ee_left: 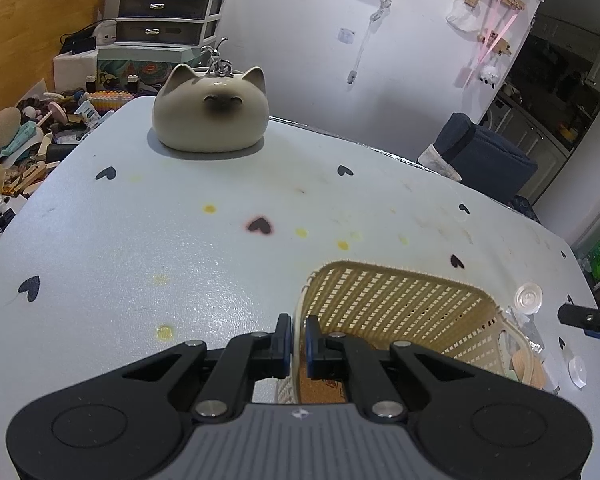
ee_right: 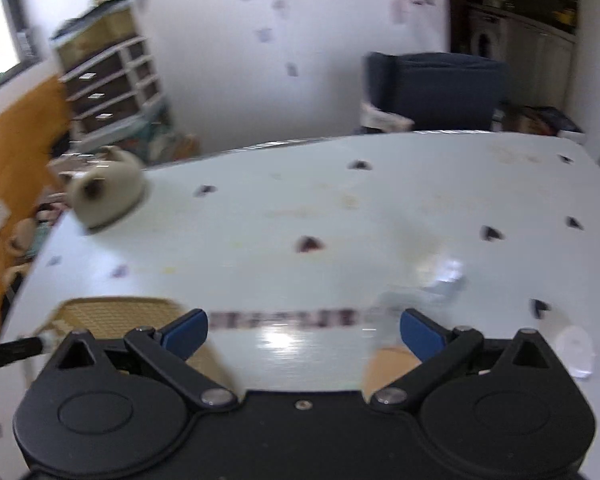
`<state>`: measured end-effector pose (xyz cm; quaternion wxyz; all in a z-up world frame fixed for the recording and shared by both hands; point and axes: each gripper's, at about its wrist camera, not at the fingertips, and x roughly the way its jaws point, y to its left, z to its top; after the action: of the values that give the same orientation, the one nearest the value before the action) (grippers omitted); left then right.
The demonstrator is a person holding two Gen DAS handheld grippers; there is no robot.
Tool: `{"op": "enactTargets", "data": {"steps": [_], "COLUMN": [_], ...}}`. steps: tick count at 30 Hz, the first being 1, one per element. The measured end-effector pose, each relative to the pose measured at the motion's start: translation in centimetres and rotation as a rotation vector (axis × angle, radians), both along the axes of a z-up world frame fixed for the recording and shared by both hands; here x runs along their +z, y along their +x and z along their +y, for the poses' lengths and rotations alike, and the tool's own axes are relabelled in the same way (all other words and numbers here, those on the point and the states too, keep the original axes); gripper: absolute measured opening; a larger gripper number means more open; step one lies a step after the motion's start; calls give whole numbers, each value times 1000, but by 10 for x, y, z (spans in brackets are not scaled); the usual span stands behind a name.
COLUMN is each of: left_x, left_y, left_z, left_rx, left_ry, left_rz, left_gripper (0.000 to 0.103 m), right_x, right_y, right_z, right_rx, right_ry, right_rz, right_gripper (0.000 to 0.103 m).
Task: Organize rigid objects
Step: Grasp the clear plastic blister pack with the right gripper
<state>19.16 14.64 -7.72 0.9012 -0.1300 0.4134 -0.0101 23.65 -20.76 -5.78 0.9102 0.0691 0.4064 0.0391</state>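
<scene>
A beige woven plastic basket stands on the pale, heart-printed table. My left gripper is shut on the basket's near-left rim, one pad inside and one outside. At the right edge of the left wrist view, one finger of the right gripper hangs over clear round plastic pieces. The right wrist view is blurred. There my right gripper stands wide open above the table, holding nothing. A blurred striped strip lies below it on the table. The basket is to its left.
A ceramic cat figure sits at the far left corner of the table. Clear pieces and a wooden piece lie right of the basket. Clutter and drawers fill the left side, and a dark blue chair stands behind the table.
</scene>
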Motion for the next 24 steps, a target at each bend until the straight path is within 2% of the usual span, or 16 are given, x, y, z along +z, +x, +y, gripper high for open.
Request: {"op": "enactTargets", "data": {"steps": [5,12,18,24], "left_x": [0,1,1,1], "left_y": [0,-1,-1,-1], "left_z": [-1,0,0,-1], "left_rx": [1,7,13,14], "left_ry": [3,8,10,12], "left_rz": [1,4,6,7], "left_gripper": [7,7,7,7], "right_x": [-26,-56,-72,-83], "right_y": [21,57,80,94], "right_z": [-31,-55,-51,-45], "right_rx": [-108,-201,-202,-188], "right_ry": [9,99,39,-18], "right_rz": [67,159,225,267], "right_gripper": [103,103,102,93]}}
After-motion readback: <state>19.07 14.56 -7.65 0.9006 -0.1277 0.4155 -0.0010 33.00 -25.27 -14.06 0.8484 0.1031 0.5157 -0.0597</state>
